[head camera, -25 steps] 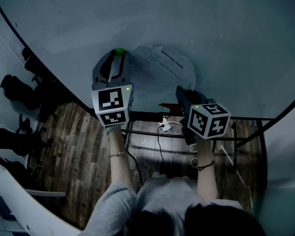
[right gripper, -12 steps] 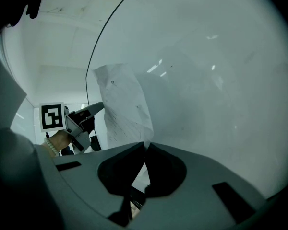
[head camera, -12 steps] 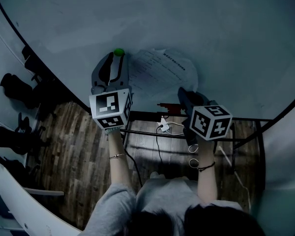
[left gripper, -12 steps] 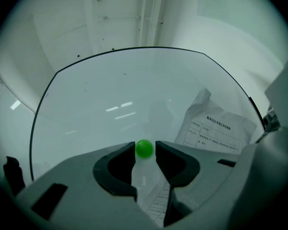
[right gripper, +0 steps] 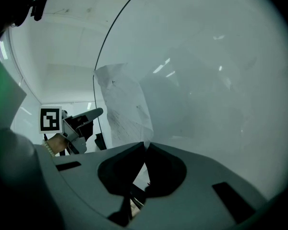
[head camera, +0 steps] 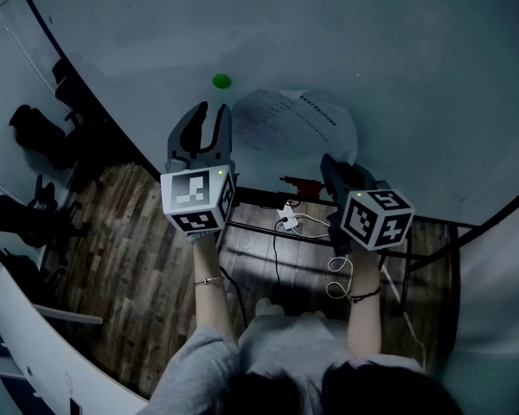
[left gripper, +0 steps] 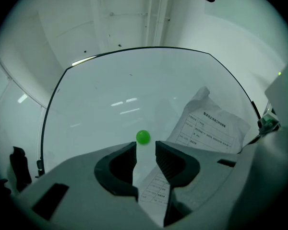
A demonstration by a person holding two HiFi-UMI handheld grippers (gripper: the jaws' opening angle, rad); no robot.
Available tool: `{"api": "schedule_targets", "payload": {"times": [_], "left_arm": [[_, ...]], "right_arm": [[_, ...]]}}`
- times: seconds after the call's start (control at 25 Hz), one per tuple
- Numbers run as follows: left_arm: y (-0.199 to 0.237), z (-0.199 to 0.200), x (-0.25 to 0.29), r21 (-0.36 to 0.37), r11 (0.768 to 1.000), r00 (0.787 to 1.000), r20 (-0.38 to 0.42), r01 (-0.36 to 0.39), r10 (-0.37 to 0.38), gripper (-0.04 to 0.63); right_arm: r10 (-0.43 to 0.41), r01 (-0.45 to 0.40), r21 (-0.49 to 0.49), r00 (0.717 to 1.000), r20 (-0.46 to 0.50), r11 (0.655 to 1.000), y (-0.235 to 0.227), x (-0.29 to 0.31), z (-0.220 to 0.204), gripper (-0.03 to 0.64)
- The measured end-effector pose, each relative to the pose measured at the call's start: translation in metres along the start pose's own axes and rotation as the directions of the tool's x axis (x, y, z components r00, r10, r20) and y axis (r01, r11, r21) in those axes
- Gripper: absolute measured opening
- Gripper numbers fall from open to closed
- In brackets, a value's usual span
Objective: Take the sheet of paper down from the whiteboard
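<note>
A printed sheet of paper lies crumpled against the whiteboard. My right gripper is shut on the sheet's lower right edge; in the right gripper view the paper rises from the closed jaws. A small green magnet sits on the board just left of the sheet's top corner. My left gripper is open just below the magnet. In the left gripper view the magnet shows above the gap between the jaws, and the paper spreads to the right and passes behind them.
Under the board runs its dark stand, with a white power strip and cable and a red object. Dark office chairs stand on the wooden floor at the left.
My left gripper has dropped away from the green magnet, which stays on the board. The right gripper, still shut on the sheet, has shifted slightly down and right.
</note>
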State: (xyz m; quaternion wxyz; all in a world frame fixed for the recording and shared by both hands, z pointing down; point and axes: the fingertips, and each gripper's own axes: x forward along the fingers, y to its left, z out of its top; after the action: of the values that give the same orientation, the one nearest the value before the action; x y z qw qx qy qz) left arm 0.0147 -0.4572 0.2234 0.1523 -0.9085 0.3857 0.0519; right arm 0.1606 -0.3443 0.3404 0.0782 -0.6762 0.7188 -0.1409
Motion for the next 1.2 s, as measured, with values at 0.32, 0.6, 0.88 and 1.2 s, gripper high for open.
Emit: {"api": "schedule_targets", "payload": {"times": [0.32,0.6,0.88,1.2], "left_arm": [[-0.01,-0.012,-0.033,-0.056,0.998,0.998,-0.055,-0.038,0.035,0.124],[-0.019,-0.034,-0.06,-0.096,0.992,0.99,-0.13,-0.076,0.063,0.061],[-0.009,-0.048,-0.102,-0.129,0.983,0.976,-0.192,-0.129,0.102,0.011],[-0.008,-0.066,-0.139,-0.174,0.969,0.958,-0.254,-0.177,0.13,0.006]], "right_arm": [[0.069,-0.069,-0.026,0.998,-0.015,0.997,0.006,-0.006,-0.004,0.001],[0.125,-0.126,-0.042,0.992,-0.034,0.991,0.009,-0.006,-0.01,0.0],[0.167,-0.17,-0.055,0.985,-0.045,0.984,0.024,-0.004,-0.016,0.001],[0.209,-0.211,-0.056,0.977,-0.044,0.976,0.031,-0.002,-0.018,0.001]]}}
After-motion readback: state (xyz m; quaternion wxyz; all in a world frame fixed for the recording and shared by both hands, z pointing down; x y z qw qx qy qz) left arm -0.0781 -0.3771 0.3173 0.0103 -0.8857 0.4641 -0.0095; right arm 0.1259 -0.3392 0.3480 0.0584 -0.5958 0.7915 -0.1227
